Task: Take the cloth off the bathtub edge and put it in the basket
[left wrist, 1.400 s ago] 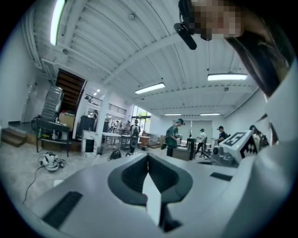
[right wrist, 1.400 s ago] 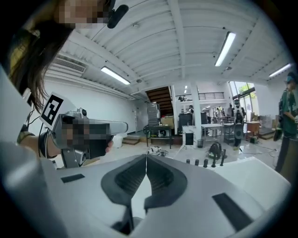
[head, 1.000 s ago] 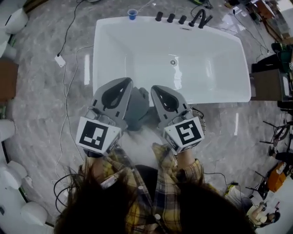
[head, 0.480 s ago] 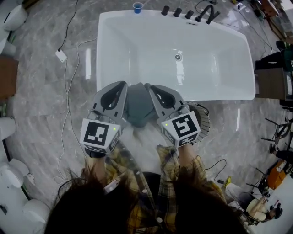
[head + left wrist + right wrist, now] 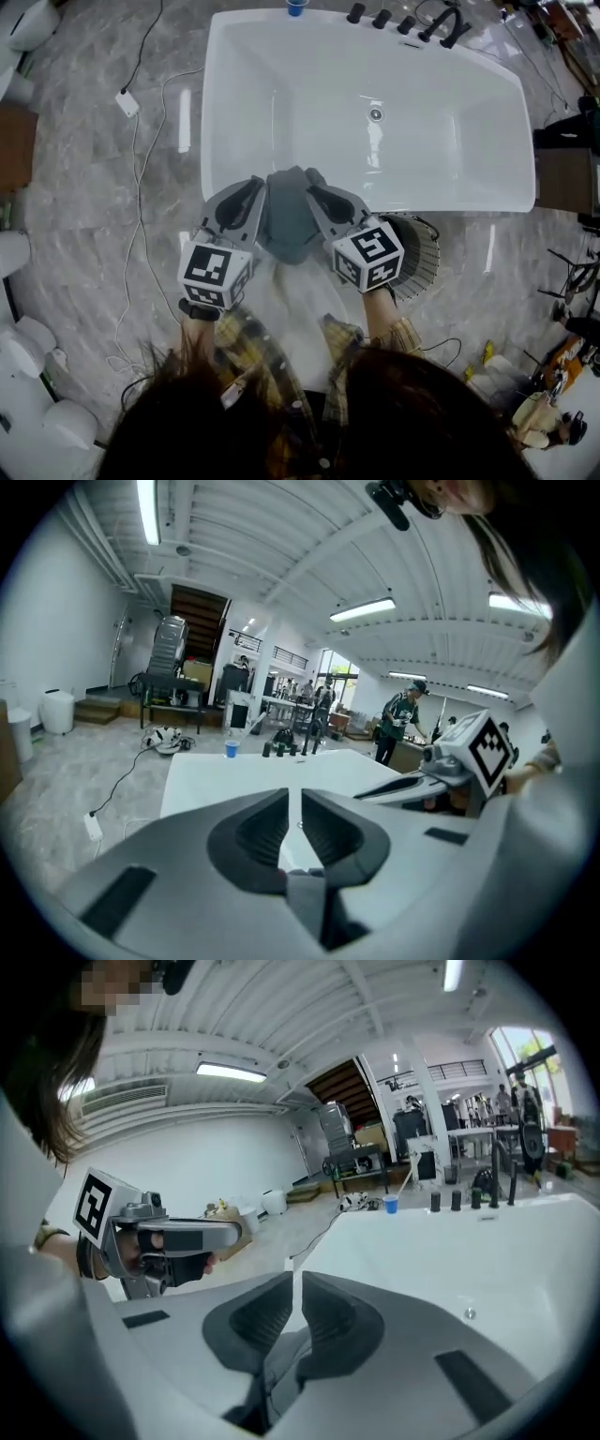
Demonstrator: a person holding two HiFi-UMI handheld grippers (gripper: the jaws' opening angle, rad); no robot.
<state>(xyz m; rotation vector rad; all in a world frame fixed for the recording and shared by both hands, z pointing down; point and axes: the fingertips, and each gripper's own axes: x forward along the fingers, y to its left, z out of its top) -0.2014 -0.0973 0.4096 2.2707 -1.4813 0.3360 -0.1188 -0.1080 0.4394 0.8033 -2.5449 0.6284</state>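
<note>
Marble floor (image 5: 84, 206) on all sides of the white bathtub (image 5: 281, 103), tub empty and dry

Person in plaid sleeves (image 5: 251, 337) stands at the tub's near long rim, one tool in each hand

Basket (image 5: 420, 253): pale, ribbed, on the floor just outside the tub's near rim, right of centre; its left side is hidden behind the right tool's marker cube

Left gripper (image 5: 255, 186) and right gripper (image 5: 314, 192) sit side by side over the tub's near rim, tips pointing into the tub, near each other

Cloth (image 5: 286, 223): grey, bunched, hangs between the two tools right at the tub's near rim, lapping over it. Can't tell whether it touches the rim

Left jaws are together, with a fold of grey fabric pinched at their base. Right jaws the same, fabric bunched between them

Black tap fittings (image 5: 403, 21) in a row on the tub's far rim

Blue cup (image 5: 296, 7) on the far rim, left of the taps

Drain (image 5: 376, 114) in the tub bottom, nearer the tap end
</note>
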